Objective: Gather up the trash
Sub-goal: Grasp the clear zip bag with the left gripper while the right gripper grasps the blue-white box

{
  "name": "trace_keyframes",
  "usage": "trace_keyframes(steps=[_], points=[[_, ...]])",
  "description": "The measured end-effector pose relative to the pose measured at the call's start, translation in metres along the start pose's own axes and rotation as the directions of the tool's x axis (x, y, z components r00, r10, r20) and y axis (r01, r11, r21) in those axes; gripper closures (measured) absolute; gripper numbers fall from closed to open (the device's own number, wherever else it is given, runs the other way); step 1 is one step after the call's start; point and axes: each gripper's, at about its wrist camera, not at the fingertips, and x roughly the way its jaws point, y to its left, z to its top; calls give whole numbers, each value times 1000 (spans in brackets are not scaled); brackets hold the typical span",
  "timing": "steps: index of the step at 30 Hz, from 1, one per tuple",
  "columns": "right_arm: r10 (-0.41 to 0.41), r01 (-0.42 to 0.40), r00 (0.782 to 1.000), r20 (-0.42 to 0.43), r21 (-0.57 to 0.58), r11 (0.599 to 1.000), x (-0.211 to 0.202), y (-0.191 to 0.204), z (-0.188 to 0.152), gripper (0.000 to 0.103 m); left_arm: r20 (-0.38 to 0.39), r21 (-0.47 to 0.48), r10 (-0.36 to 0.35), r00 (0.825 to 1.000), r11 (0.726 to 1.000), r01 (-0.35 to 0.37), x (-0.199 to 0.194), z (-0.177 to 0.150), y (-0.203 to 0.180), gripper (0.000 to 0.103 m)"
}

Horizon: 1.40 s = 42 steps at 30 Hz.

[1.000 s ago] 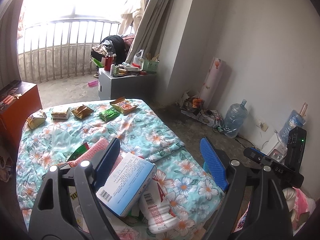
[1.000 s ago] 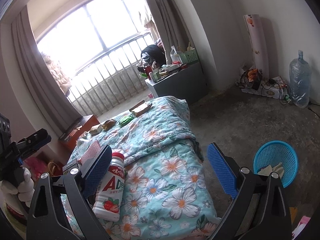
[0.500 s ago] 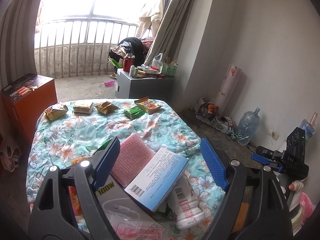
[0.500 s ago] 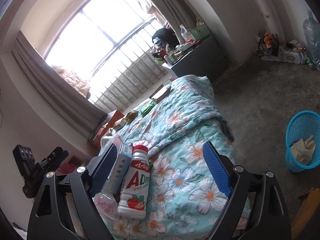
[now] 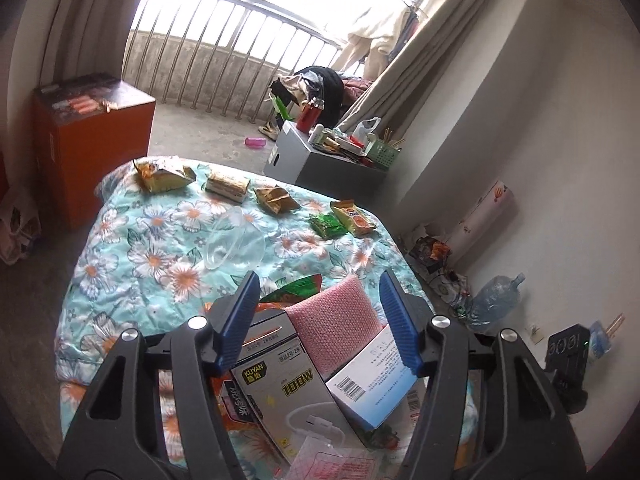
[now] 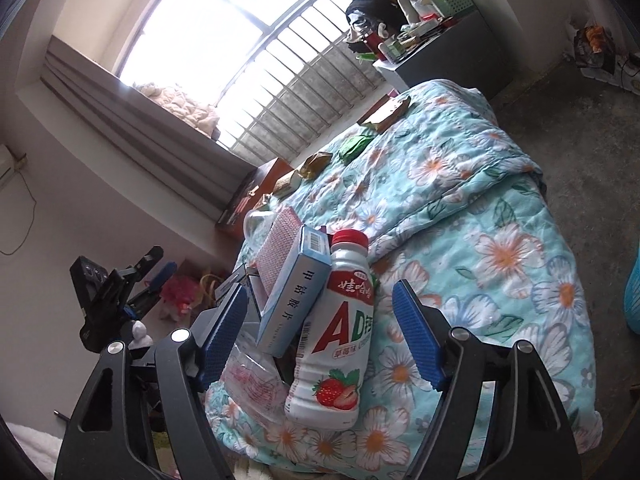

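We see the left gripper [image 5: 318, 320] with its blue jaws partly spread; they have just been closing, and nothing is pinched between them. A pink bubble-wrap pouch [image 5: 334, 326] lies in the gap, and the right pad overlaps the corner of a blue-and-white carton [image 5: 370, 376], though we cannot tell whether it touches. Nearer the camera, below the pouch, lies a grey charger box [image 5: 276, 384] with a clear plastic bag [image 5: 328, 460] at the bottom edge.

The right gripper [image 6: 320, 326] also stands partly spread, its jaws having just been closing too, and it grips nothing. A white strawberry-drink bottle [image 6: 340, 340] with a red cap lies between its pads, clear of the right one, while the carton [image 6: 294, 300] leans against the bottle's left side.

All this trash sits at the near end of a floral quilt [image 6: 480, 220]. The left wrist view alone shows a clear plastic cup [image 5: 236, 240] on its side in the middle of the quilt, with a row of snack wrappers [image 5: 276, 199] along the far edge. The right wrist view alone shows the bottle whole, a sliver of a blue basket [image 6: 634, 300] at the right edge, and the other gripper off to the left of the bed.
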Motion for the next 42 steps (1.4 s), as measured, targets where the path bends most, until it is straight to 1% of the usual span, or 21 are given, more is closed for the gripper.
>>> trace_keyframes(steps=[2,5,8,10,12,14,15,18,20,24,28,34,35,36,37,39,41,42], points=[[12,-12,1000,-20,-1,1000,7,5,-1,29,-3,-46,-34,999,998,34,0,-2,11,53],[15,-16,999,-50,-10,1000,15,9,-3,29,-18,-64,-76,997,995,75,-2,-16,20,56],[14,-19,998,-64,-69,997,16,23,-8,30,-41,-35,-131,991,991,129,-11,-33,20,56],[27,-35,997,-67,-122,992,13,35,-12,30,-53,-2,-149,987,989,149,-23,-49,19,56],[27,-36,998,-64,-151,988,11,42,-14,30,-101,7,-163,982,986,164,-30,-68,21,53],[22,-31,998,-60,-148,988,11,43,-15,30,-146,-7,-152,977,988,153,-33,-89,26,44],[23,-31,998,-58,-140,990,12,40,-16,30,-163,-19,-144,976,990,142,-33,-99,29,41],[14,-19,998,-54,-93,995,19,31,-14,30,-213,-45,-82,974,996,74,-28,-126,40,40],[5,-7,999,-45,-45,999,23,24,-10,30,-229,-67,-60,972,997,46,-22,-138,46,40],[-21,21,999,-31,5,1000,35,17,1,30,-269,-121,-84,959,991,53,-5,-152,55,40],[-45,47,998,-51,53,997,52,11,8,30,-289,-133,-108,951,988,72,4,-159,55,41],[-67,73,995,-70,89,993,72,7,12,30,-299,-156,-152,942,982,109,7,-166,57,60],[-64,71,995,-74,93,993,75,6,13,30,-299,-161,-161,940,980,117,6,-167,58,64],[-60,68,995,-79,95,993,78,6,14,30,-298,-164,-168,940,979,123,6,-166,59,67],[-64,72,995,-83,100,992,82,6,15,30,-295,-166,-172,940,978,127,5,-166,60,67],[-78,86,992,-96,90,992,89,7,17,30,-288,-168,-180,941,976,136,2,-166,60,71],[-98,106,990,-105,74,992,92,11,15,30,-281,-165,-183,942,976,141,0,-167,61,80],[-108,115,989,-105,60,992,93,13,15,34,-277,-164,-187,943,976,145,-3,-167,61,82]])
